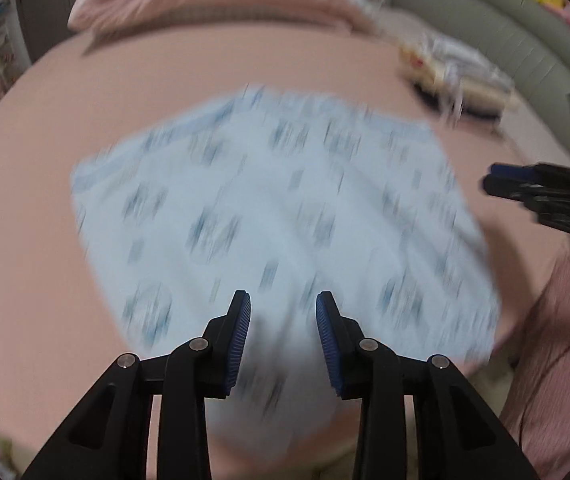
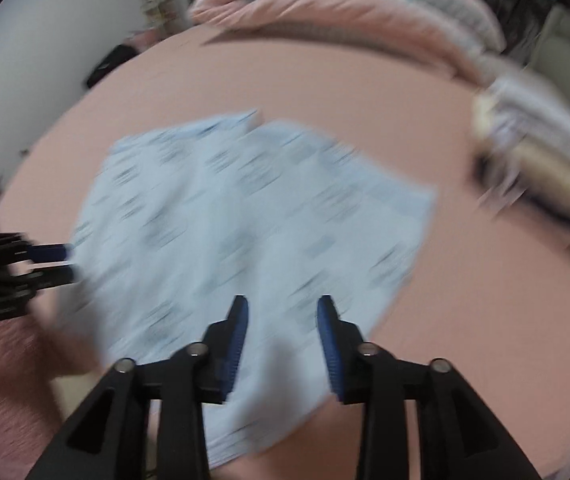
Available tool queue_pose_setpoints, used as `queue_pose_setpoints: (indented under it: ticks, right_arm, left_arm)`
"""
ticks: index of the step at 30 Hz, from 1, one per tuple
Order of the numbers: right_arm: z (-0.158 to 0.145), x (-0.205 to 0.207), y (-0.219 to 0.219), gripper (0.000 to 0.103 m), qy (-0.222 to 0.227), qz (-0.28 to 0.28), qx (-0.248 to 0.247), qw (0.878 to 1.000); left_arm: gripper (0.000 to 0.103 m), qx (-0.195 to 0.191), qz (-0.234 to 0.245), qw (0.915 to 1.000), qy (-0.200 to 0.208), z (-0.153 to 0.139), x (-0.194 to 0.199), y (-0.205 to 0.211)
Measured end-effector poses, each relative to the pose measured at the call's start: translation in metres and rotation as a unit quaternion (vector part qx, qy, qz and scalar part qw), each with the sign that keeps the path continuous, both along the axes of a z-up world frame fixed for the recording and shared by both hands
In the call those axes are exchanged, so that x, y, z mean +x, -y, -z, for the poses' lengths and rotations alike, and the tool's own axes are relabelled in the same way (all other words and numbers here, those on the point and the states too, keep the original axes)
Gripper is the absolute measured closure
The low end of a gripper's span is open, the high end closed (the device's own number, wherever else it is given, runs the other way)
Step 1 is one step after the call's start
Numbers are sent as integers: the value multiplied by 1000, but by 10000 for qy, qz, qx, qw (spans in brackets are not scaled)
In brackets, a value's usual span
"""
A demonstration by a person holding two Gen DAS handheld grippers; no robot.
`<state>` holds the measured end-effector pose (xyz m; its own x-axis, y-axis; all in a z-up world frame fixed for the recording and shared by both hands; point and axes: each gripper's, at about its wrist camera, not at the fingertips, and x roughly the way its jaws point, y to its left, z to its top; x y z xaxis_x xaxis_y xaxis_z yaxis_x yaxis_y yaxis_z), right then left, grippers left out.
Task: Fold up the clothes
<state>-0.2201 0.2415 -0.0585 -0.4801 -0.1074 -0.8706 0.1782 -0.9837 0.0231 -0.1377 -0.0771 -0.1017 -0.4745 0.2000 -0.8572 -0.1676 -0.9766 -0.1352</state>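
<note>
Though both views are motion-blurred, the light blue garment [image 1: 269, 216] w/ a dark blue print reads clearly: it lies spread on the pink bed [image 1: 25, 240], roughly centred. Left hand-held gripper [image 1: 283, 300] sits over the garment's near edge, fingers spread apart w/ nothing between them, cloth visible through the gap. Right hand-held gripper [image 2: 282, 304] is likewise over the near part of the garment, fingers spread, holding nothing. In the left view the right one appears at the garment's right side [image 1: 497, 178]; whether it touches the cloth, can't tell. Far side of the bed: a rolled pink blanket [image 1: 221, 0], and to the right a stack of folded clothes [image 1: 457, 72], apart from the garment.
</note>
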Motion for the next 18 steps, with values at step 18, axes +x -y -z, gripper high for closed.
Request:
queue_pose_setpoints:
  ticks: [18]
  right_arm:
    - [84, -108, -110, 64, 334, 1416, -1371, 9798]
  left_arm:
    - [72, -337, -52, 9986, 399, 72, -241, -78]
